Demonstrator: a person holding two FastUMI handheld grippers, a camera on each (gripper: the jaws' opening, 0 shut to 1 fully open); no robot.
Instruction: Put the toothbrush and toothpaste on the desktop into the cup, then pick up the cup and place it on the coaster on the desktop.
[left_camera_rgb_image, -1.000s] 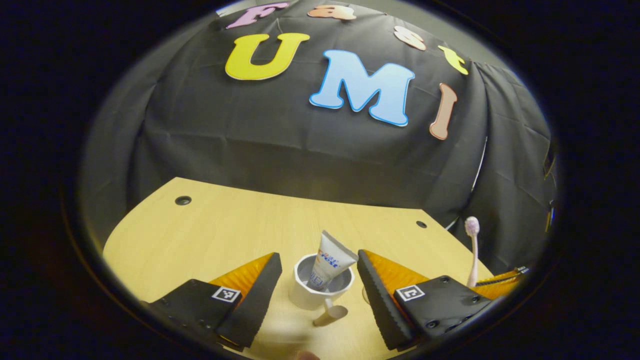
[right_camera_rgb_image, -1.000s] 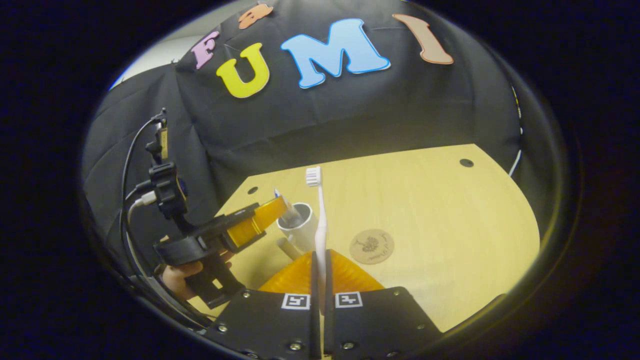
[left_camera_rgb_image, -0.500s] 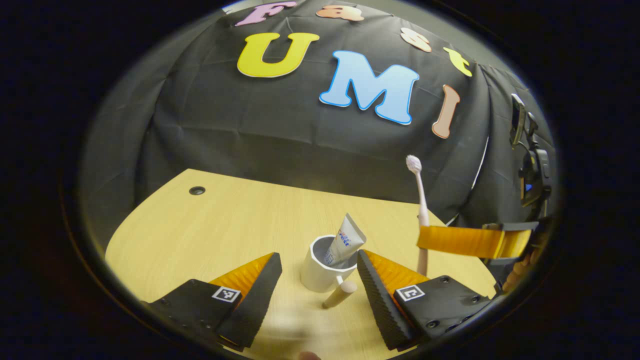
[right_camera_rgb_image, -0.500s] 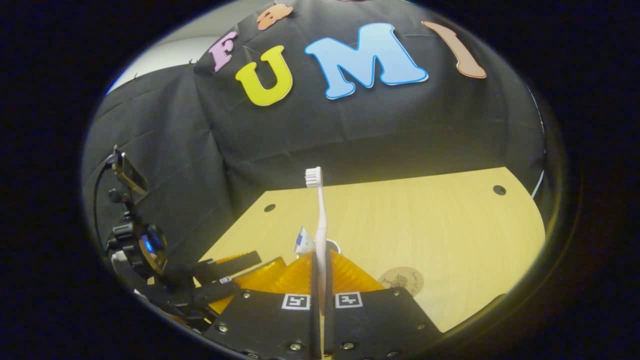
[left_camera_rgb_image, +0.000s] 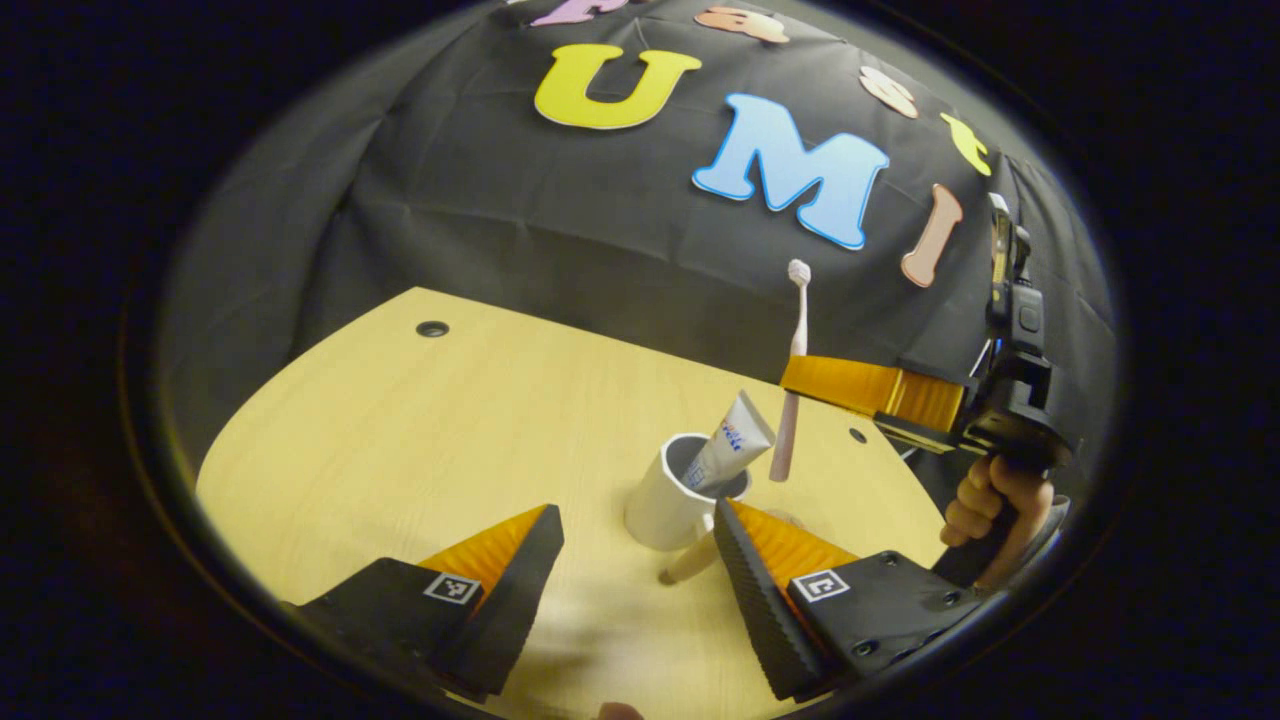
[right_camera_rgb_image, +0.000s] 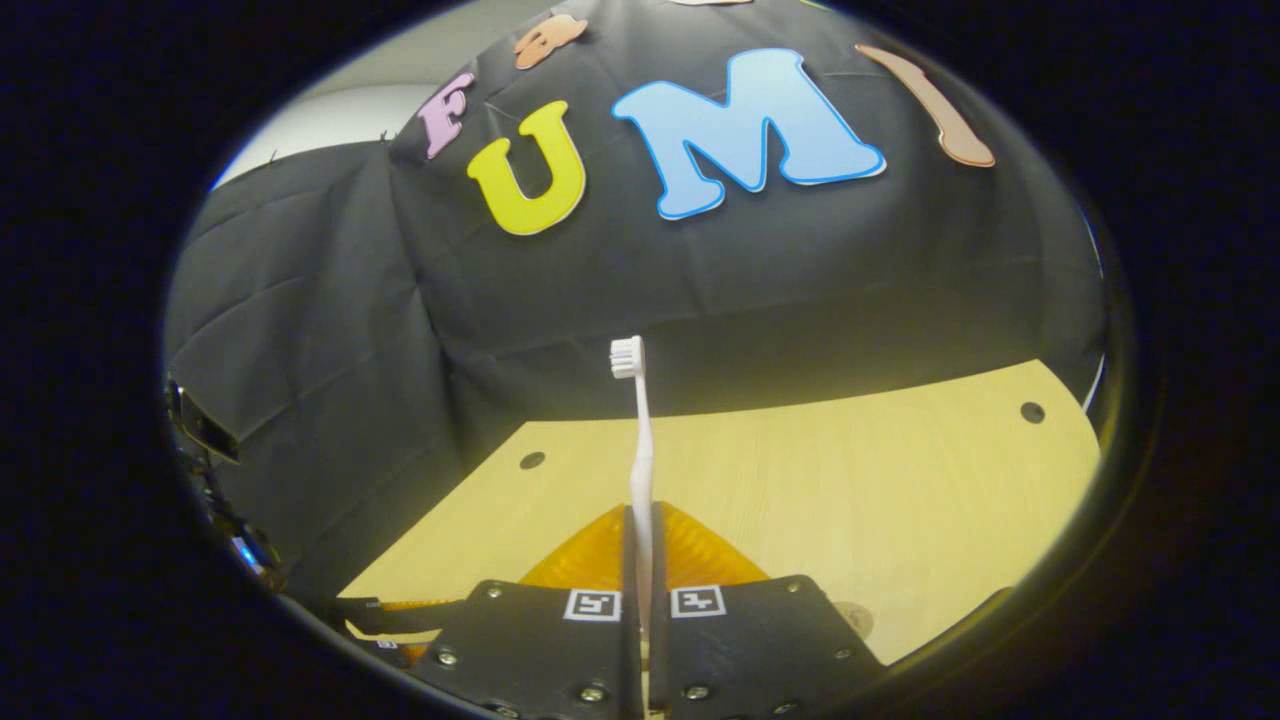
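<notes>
A pale wooden desk (left_camera_rgb_image: 400, 440) is seen in front of the black cloth wall (left_camera_rgb_image: 520, 230), with small dark holes (left_camera_rgb_image: 432, 328) set near its far edge. In the left gripper view, the left gripper (left_camera_rgb_image: 640, 560) is held low over the near part of the desk, its fingers spread wide apart with nothing between them. Just beyond the gap a white cup (left_camera_rgb_image: 665, 495) is seen standing on the desk, a short wooden handle (left_camera_rgb_image: 690, 562) jutting from its near side. The toothpaste (left_camera_rgb_image: 728, 452) is already lodged in the cup, leaning to the right with its flat end raised above the rim. To the right and higher, the right gripper (left_camera_rgb_image: 800, 372) is gripped by a hand (left_camera_rgb_image: 985, 505), its fingers pressed together on the toothbrush (left_camera_rgb_image: 792, 370). The brush is held nearly upright, bristles up, its lower end hanging in the air just right of the toothpaste and above the cup's right rim, apart from both. In the right gripper view the toothbrush (right_camera_rgb_image: 640, 450) is seen pinched between that gripper's (right_camera_rgb_image: 640, 520) closed fingers, rising straight up against the wall, while a sliver of the coaster (right_camera_rgb_image: 858, 618) is glimpsed on the desk at the lower right.
</notes>
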